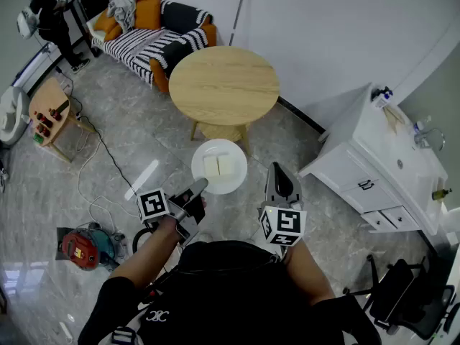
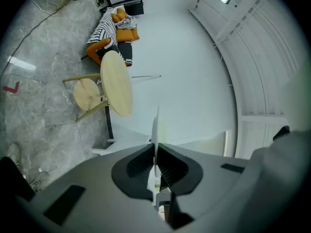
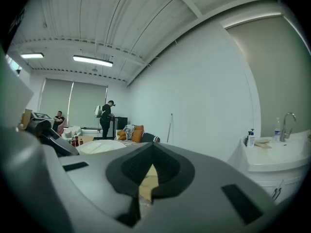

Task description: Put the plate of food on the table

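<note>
A white plate (image 1: pixel 219 147) carrying two pale slices of food (image 1: pixel 219 166) hangs above the floor, just in front of the round wooden table (image 1: pixel 224 85). My left gripper (image 1: pixel 200 186) is shut on the plate's near-left rim. In the left gripper view the plate (image 2: pixel 156 130) shows edge-on as a thin white line pinched between the jaws (image 2: pixel 155 152), with the table (image 2: pixel 116 84) beyond. My right gripper (image 1: pixel 277 167) floats to the right of the plate, apart from it, its jaws closed with nothing in them (image 3: pixel 152 147).
A striped sofa (image 1: pixel 154 31) with orange cushions stands behind the table. A white sink cabinet (image 1: pixel 381 157) is at the right and a black chair (image 1: pixel 402 293) at the lower right. A small side table (image 1: pixel 50 110), floor cables, a red device (image 1: pixel 80 249) and a person (image 1: pixel 50 20) are at the left.
</note>
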Motion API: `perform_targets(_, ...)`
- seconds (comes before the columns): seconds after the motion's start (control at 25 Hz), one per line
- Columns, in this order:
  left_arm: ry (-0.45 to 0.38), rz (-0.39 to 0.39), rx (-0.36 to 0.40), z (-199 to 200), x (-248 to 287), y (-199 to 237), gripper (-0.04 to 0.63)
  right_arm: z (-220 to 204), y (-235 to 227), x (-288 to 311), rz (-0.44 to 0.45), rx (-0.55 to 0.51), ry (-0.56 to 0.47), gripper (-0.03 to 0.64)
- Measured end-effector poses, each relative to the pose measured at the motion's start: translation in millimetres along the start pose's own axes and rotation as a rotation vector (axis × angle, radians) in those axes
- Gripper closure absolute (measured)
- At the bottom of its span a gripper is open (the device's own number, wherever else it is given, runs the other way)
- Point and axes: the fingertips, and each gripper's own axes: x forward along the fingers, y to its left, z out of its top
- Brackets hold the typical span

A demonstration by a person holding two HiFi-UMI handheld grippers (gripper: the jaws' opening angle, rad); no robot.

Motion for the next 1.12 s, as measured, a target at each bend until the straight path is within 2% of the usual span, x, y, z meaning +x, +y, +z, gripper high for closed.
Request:
perform_targets(0.2, 0.023, 0.057, 0.036, 0, -5, 11, 0.572, -2, -1, 0, -0.016, -0.008, 0.008, 0.614)
perform_targets(0.36, 0.043, 0.053, 0.034, 1, -3, 11, 0.572, -8, -8, -2, -0.043, 0.003, 0.018, 0.612)
perform_targets(0.52, 0.032, 0.017, 0.019, -1, 0, 0, 0.572, -7, -10, -5, -0.049, 0.006, -0.007, 0.614)
perform_targets(0.72, 0.038, 0.054, 0.042, -1, -4, 8, 0.572, 0, -3, -7, -0.040, -0.045, -0.054, 0.614)
perform_targets(0.84, 0.039, 0.042, 0.038, -3, -4, 4, 0.572, 0, -2, -8, -0.046, -0.049, -0.062, 0.612)
perform_targets(1.0, 0.027, 0.064, 0.039, 0, -12, 8, 0.572, -1, 3, -12, -0.036, -0.043, -0.057, 0.613)
perform_targets(1.12, 0.016, 0.035, 0.022, 1, -14, 4, 0.572, -1, 8, -14, -0.025, -0.048, -0.055, 0.614)
